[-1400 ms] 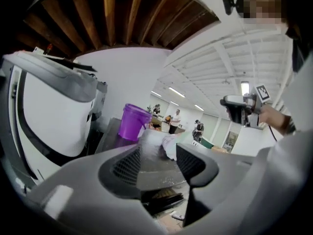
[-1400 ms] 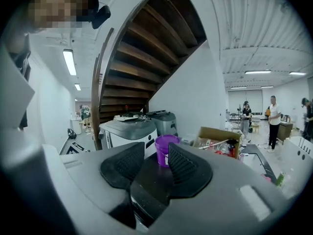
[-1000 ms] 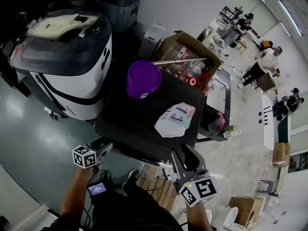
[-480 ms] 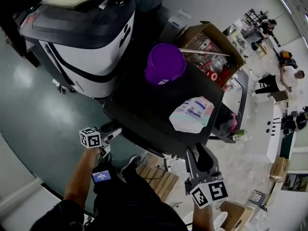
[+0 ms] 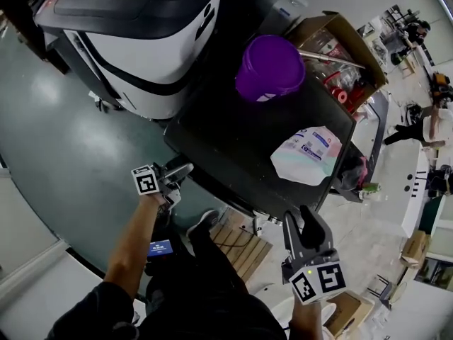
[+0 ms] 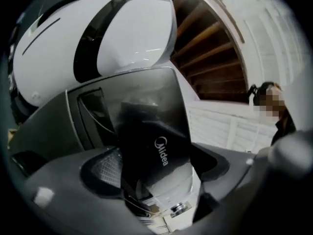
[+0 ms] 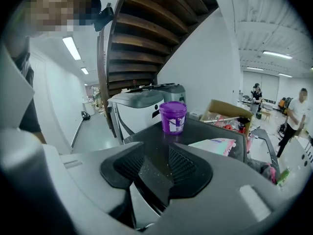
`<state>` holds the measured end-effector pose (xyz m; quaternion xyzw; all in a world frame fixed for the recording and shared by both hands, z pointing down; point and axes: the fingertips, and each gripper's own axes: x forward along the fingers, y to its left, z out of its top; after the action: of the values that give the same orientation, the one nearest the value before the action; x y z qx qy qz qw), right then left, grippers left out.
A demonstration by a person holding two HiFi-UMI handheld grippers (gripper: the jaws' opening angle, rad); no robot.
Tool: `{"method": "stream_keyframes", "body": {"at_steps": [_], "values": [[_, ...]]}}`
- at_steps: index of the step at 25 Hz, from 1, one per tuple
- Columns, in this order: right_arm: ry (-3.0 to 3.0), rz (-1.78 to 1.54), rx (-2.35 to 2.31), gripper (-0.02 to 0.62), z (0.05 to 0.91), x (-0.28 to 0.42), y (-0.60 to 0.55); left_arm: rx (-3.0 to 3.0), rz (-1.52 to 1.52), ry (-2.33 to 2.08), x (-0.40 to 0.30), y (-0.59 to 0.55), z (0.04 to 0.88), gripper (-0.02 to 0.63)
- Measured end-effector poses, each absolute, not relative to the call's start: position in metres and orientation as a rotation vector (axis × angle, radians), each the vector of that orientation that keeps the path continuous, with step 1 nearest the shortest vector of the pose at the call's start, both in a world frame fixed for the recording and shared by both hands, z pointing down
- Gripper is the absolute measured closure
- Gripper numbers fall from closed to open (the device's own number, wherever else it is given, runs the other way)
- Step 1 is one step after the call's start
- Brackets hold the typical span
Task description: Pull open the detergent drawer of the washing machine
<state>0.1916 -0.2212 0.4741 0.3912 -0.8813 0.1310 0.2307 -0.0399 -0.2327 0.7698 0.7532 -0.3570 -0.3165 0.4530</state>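
Note:
The washing machine has a dark top. My left gripper hovers at its front left corner. In the left gripper view, my left gripper has just been opening and now stands wide. A dark front panel with a Midea logo shows between the jaws, and the pads do not press on it. I cannot make out the drawer's outline. My right gripper hangs below the machine's front right side. It is open and holds nothing.
A purple bucket and a white detergent pouch sit on the machine's top. A white and black machine stands to the left, and a cardboard box of clutter lies behind. A wooden pallet lies by my feet. People stand far right.
My left gripper's jaws went from shut to wide open, and the gripper rolled and sank beside the machine's front left corner. The right gripper sank a little too.

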Motion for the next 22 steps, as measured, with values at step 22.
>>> {"method": "stream_keyframes", "body": {"at_steps": [22], "values": [[-2.235,0.599,1.099,0.446,0.569,0.204,-0.179,1.815,-0.765,-0.619,-0.063,-0.067,0.771,0.275]]}}
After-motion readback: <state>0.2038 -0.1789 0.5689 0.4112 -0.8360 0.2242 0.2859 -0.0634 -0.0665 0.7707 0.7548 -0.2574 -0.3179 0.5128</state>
